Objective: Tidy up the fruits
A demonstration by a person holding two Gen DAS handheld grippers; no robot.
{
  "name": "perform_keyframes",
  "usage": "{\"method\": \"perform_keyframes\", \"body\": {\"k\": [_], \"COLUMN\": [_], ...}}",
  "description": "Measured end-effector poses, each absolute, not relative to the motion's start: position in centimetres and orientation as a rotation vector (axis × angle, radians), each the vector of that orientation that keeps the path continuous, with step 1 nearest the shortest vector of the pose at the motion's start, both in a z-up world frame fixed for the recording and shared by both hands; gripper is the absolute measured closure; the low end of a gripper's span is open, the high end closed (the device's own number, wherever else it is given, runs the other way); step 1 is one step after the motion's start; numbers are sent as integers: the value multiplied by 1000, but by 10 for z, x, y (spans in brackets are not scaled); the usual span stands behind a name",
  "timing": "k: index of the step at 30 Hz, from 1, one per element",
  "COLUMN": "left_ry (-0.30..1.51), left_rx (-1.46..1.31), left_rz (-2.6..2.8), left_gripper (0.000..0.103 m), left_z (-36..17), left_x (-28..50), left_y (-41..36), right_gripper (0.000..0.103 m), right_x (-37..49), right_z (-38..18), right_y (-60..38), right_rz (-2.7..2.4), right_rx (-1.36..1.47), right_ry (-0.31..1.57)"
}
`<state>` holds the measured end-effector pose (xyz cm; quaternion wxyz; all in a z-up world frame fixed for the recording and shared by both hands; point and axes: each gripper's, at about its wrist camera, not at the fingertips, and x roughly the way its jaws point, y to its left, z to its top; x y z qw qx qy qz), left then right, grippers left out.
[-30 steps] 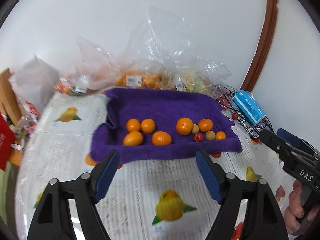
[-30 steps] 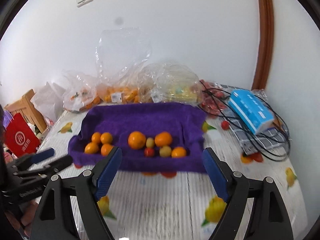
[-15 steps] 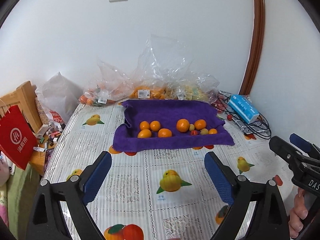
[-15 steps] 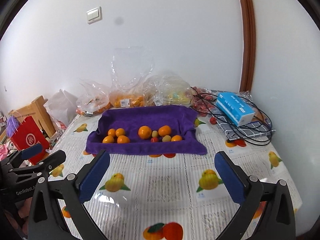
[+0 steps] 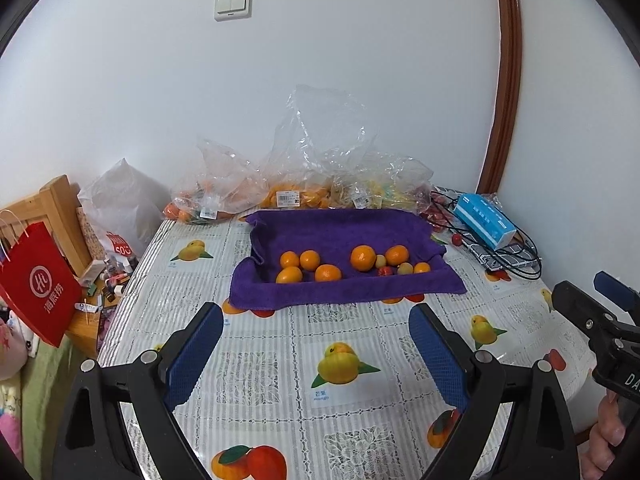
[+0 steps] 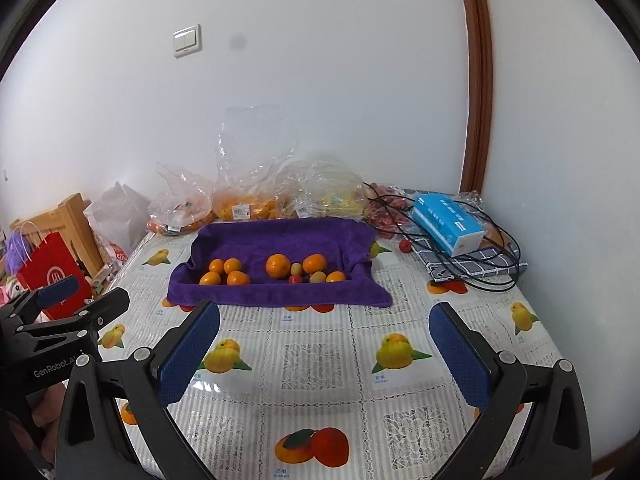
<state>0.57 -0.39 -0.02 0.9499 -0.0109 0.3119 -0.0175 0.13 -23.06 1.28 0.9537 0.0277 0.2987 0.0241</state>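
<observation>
— Where the fruits are concerned, what is seen?

— Four oranges (image 5: 306, 267) are gathered in a cluster on the left part of the purple towel (image 5: 340, 236). Toward the right part of the towel, two more oranges (image 5: 378, 257) are laid with small pale fruits (image 5: 405, 268), a small red fruit (image 5: 385, 270) and a small orange one between and in front of them. All of them are kept on the towel, in the dip behind its front fold.

— And what is placed around the towel?

— The towel is spread on a table covered by a fruit-print cloth (image 5: 340, 364). Just behind the towel, clear plastic bags (image 5: 312, 176) of fruit are stacked against the white wall. To the right of the towel, a blue box (image 5: 484, 220) is rested on a dark checked cloth among black cables (image 6: 480, 272), and a single red fruit (image 6: 405, 245) is left between the towel and that box. Left of the towel, beyond the table edge, a red paper bag (image 5: 38, 284) is seen.

— How are the claws held?

— The left gripper (image 5: 316, 344) is held in front of the towel with its jaws spread wide; they have just been opening, and nothing is caught between the blue pads. The right gripper (image 6: 324, 340) is held likewise in front of the towel, its jaws also just opened wide, and only the tablecloth is seen between them. Both are kept well apart from the fruits.
</observation>
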Motion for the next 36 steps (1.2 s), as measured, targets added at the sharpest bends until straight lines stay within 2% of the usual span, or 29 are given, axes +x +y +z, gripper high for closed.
{"method": "perform_keyframes", "body": {"k": [36], "left_ry": [619], "left_rx": [-14], "left_rz": [-28], "left_gripper": [9], "left_z": [4], "left_x": [5], "left_y": [-10], "right_gripper": [0], "right_x": [-5], "right_z": [16], "right_y": [-235], "right_rz": [42], "right_rx": [53], "right_ry": [590]}}
